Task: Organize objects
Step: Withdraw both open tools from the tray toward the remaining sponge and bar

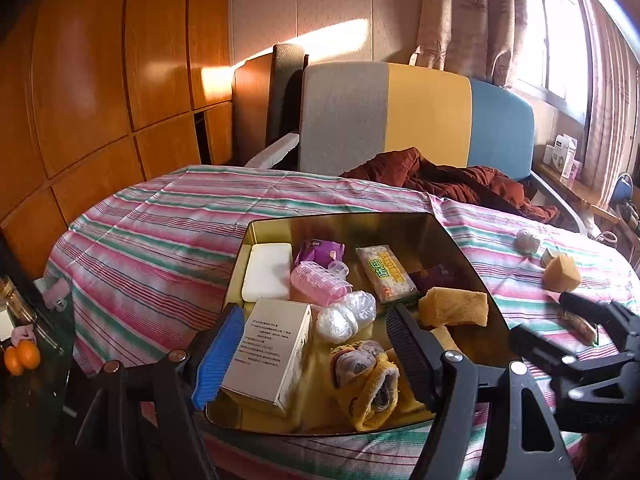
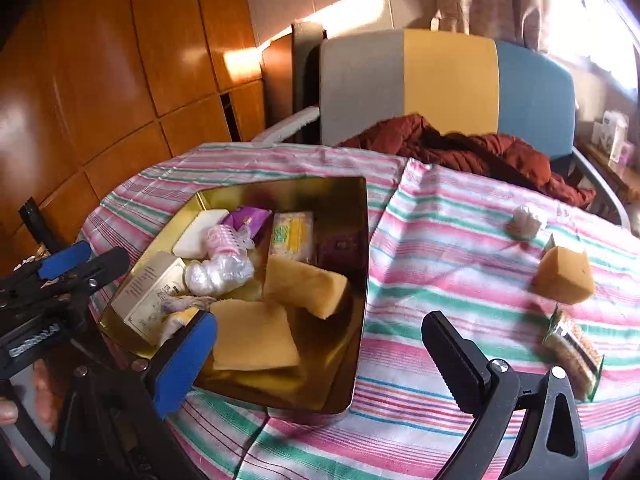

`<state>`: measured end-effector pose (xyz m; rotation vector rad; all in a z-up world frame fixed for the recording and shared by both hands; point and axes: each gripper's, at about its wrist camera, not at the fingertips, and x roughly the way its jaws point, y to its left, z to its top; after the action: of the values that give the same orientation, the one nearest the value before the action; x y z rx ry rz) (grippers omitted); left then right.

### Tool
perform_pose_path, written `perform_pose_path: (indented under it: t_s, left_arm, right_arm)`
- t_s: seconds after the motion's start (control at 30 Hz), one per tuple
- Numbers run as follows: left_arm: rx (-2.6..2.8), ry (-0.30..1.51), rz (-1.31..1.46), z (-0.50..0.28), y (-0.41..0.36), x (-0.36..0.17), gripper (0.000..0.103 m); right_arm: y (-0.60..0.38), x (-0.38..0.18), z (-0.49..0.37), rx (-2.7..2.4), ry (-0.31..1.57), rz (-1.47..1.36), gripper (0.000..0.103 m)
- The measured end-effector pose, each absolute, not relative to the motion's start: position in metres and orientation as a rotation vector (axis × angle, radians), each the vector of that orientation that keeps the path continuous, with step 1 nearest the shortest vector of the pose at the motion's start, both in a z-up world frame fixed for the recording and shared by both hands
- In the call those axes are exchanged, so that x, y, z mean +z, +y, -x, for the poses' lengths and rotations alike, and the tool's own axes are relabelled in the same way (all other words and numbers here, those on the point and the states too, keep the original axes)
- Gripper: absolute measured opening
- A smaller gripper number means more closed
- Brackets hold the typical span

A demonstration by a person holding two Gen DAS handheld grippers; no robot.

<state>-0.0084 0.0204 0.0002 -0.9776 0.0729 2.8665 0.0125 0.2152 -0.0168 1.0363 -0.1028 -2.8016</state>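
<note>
**Sorting loose items into a gold tin: both grippers empty over the table**

While both grippers hover with nothing held, the round table under its striped cloth (image 2: 440,240) fills most of each view, backed by a grey, yellow and blue chair (image 1: 420,116) draped with a rust-red garment (image 1: 448,180). Next in size, the gold tin (image 2: 362,240) sits on the cloth and already holds most of the task's things: a white printed box (image 1: 268,348), a flat yellow sponge (image 2: 252,336), a thicker sponge block (image 2: 304,284), a white soap bar (image 1: 267,272), a tissue packet (image 1: 386,274), a pink ribbed container (image 1: 316,284) and a wad of clear plastic (image 1: 346,316). Outside the tin, to its right, lie a loose sponge wedge (image 2: 564,278), a wrapped snack bar (image 2: 574,350) and a small crumpled white wad (image 2: 526,220).

The left gripper (image 1: 316,344) hangs over the tin's near end, jaws released and wide apart. The right gripper (image 2: 320,356) is likewise spread and empty, straddling the tin's right wall.

Judged from this layout, collection is well advanced and a pick is pending; the next move probably calls for swinging the right gripper right to the sponge wedge or snack bar and closing gently on it.

Only the left wrist view shows a yellow knitted piece (image 1: 368,380) in the tin and two oranges (image 1: 22,356) off the table's left edge. Only the right wrist view shows the flat sponge in full.
</note>
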Motion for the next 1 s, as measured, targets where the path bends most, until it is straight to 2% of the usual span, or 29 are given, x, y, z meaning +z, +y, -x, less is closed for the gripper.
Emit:
perform_pose_path:
  t_s: [0.2, 0.37, 0.63, 0.83, 1.0]
  left_arm:
    - [2.888, 0.134, 0.980, 0.005, 0.026, -0.001, 0.075]
    - [2.841, 0.153, 0.963, 0.000, 0.035, -0.002, 0.075]
    - [2.707, 0.175, 0.986, 0.004, 0.055, -0.005, 0.075]
    - [2.603, 0.228, 0.950, 0.006, 0.087, 0.003, 0.075]
    - [2.493, 0.286, 0.940, 0.010, 0.120, 0.007, 0.078]
  right_arm:
    - [0.221, 0.009, -0.033, -2.903, -0.110, -0.836, 0.103]
    - [0.247, -0.004, -0.021, -2.784, -0.346, -1.033, 0.103]
    - [0.307, -0.024, -0.025, -2.822, -0.421, -1.200, 0.103]
    - [0.382, -0.020, -0.027, -2.891, -0.535, -1.334, 0.103]
    - [0.438, -0.011, -0.029, -3.003, -0.538, -1.417, 0.103]
